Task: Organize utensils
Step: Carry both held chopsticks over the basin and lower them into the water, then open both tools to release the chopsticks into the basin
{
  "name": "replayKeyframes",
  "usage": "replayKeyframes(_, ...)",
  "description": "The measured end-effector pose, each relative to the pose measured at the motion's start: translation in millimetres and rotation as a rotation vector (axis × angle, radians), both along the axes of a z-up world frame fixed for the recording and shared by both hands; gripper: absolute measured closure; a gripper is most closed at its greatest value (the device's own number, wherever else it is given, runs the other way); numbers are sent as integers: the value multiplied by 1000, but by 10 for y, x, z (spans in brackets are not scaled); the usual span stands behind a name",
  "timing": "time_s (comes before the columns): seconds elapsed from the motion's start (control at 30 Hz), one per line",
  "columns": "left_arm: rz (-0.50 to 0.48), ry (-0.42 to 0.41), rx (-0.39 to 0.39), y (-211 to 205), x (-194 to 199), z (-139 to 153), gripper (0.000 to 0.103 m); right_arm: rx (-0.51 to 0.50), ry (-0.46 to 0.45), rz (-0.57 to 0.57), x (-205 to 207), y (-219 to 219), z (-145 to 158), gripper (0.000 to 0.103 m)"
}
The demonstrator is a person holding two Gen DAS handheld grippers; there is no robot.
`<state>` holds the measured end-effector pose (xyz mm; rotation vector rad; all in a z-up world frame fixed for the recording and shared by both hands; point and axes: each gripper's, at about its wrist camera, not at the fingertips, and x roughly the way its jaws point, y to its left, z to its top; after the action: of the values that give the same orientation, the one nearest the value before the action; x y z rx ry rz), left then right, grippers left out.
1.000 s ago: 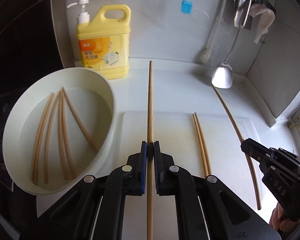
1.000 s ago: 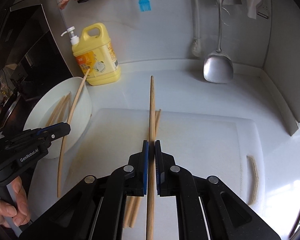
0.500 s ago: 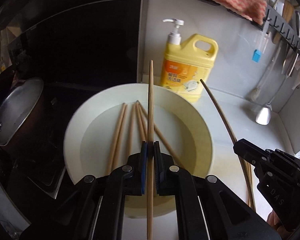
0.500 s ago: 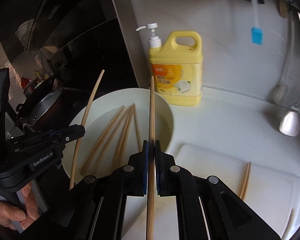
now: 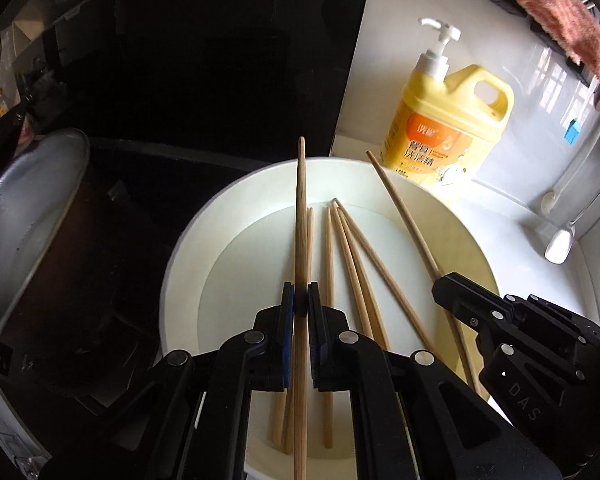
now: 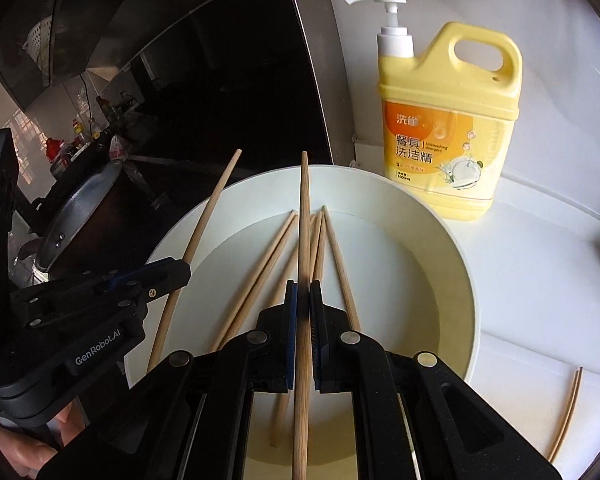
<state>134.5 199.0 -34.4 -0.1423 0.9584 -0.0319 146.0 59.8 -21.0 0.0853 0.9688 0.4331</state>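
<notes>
At the far left a metal pot (image 5: 24, 232) sits on the dark stove. Right of it stands one white bowl (image 5: 188, 264) with five loose chopsticks (image 5: 329, 280) lying on its floor, as far as the overlap lets me count. The left gripper (image 5: 299, 304) hangs over the bowl's near left part, clenched on one chopstick (image 5: 301, 208) that points away toward the far rim. Just to its right the right gripper (image 6: 303, 300) is likewise clamped on a second chopstick (image 6: 305, 216), also above the bowl and aimed at the far rim. That makes two held sticks, one per gripper. Beyond the bowl's far right rim stands one yellow detergent bottle (image 6: 448, 120) with a white pump. To the right, on the white cutting board (image 6: 520, 380), one pair of chopsticks (image 6: 566, 416) lies near its right end.
</notes>
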Motion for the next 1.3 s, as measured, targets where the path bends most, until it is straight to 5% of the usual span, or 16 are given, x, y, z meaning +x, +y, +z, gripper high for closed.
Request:
replayKeyframes(0.57,-37,137,1,-81,382,-463,95,-31,109,-48,218,43,-312,97)
replayKeyframes(0.63,-26,146,7,-63,374,-465,86,-37,108,-49,219,42,-311,97)
replayKeyframes(0.7,-3,143,7,-11,353,-439,45,-35,92,-53,214,34,-279,90)
replayKeyframes(0.77,27,94,29,35,299,-350,30,-36,78,-58,200,19,-251,81)
replayKeyframes(1.3,75,57,79,97,127,-131,17,16,42,-133,-62,-234,-49,58)
